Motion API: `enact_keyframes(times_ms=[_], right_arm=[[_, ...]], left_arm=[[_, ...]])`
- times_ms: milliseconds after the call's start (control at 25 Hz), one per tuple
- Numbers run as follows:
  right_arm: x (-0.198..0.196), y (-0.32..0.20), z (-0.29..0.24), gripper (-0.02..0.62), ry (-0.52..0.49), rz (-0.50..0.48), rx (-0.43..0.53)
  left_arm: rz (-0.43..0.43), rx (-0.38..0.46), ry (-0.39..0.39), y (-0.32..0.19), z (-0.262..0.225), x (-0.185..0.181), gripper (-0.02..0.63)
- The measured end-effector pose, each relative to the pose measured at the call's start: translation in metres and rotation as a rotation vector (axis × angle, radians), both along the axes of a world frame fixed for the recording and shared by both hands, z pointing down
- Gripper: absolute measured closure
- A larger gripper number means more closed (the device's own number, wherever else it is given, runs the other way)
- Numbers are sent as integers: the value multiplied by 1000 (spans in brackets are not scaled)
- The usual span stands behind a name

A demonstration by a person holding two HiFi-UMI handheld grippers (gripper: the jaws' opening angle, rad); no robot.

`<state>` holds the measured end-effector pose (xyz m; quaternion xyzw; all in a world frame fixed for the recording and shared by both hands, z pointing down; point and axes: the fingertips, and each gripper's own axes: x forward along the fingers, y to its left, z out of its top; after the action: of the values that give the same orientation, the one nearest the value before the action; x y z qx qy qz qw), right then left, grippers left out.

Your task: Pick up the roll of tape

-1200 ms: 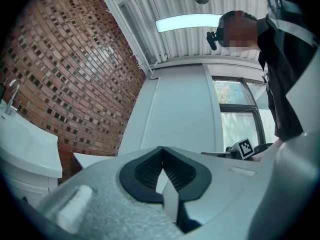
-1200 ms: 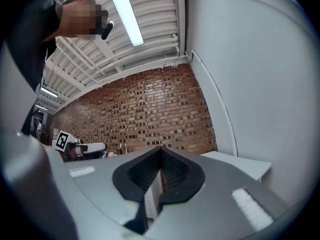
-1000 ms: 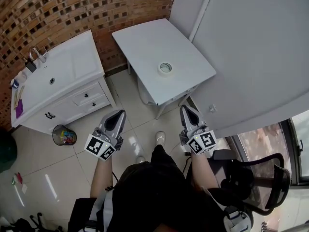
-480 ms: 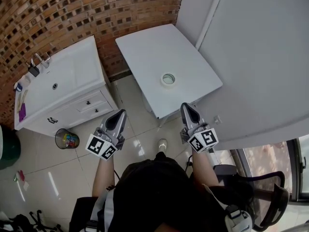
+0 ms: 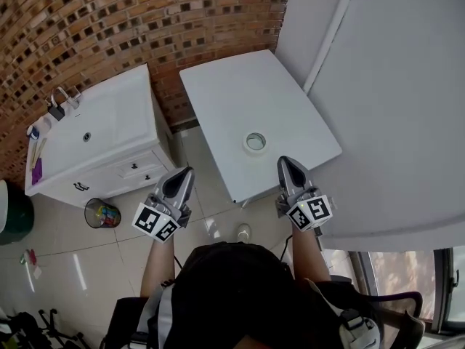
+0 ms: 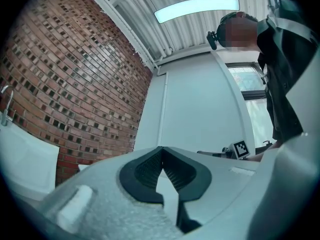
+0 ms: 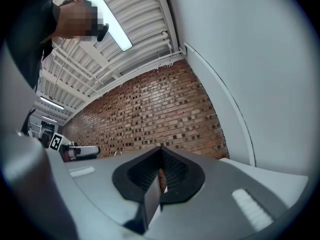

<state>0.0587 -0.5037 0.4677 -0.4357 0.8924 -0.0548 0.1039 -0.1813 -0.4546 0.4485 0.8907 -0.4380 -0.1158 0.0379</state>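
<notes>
Roll of tape (image 5: pixel 256 142): a pale ring lying flat on the white bench (image 5: pixel 240 93), in the half of the top nearest the person, with nothing touching it.
Left gripper (image 5: pixel 184 171): its jaws are pressing together tip to tip and holding nothing. It is hovering over the floor tiles (image 5: pixel 109 260) just off the bench's near-left edge, with the tape at its 2 o'clock, apart.
Right gripper (image 5: pixel 285 161): its jaws are also meeting, empty. Its tip is sitting over the bench's near edge, with the tape at its 11 o'clock, near but not touching.
Markings: the cube on each gripper is showing black-and-white square markers.
Surroundings: a white vanity cabinet (image 5: pixel 127 169) with a sink (image 5: pixel 86 136) and faucet (image 5: pixel 62 97) is standing at the bench's 9 o'clock, against the brick wall (image 5: pixel 109 27). A small waste bin (image 5: pixel 101 213) holding colourful scraps is sitting on the tiles at the cabinet's 6 o'clock. A plain white wall panel (image 5: pixel 392 86) is running along the bench's 3 o'clock side.
Person: a shoe (image 5: pixel 243 232) is showing between the two grippers, at the tape's 6 o'clock.
</notes>
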Motion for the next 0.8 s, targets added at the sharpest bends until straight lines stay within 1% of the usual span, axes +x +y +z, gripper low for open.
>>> enact_keyframes(times_ms=[200, 360, 520, 640, 800], right_arm=[[3, -31, 7, 591, 18, -50, -4], [15, -48, 7, 591, 38, -74, -3], [30, -60, 4, 591, 52, -70, -1], [40, -65, 11, 591, 45, -49, -12], [42, -73, 14, 591, 42, -27, -24]], left_arm=[[-50, -6, 3, -23, 6, 5, 604], [-70, -11, 15, -39, 10, 19, 604], [-59, -19, 23, -52, 12, 34, 604], [-35, -37, 11, -58, 19, 45, 604], [-15, -40, 9, -75, 18, 44, 604]])
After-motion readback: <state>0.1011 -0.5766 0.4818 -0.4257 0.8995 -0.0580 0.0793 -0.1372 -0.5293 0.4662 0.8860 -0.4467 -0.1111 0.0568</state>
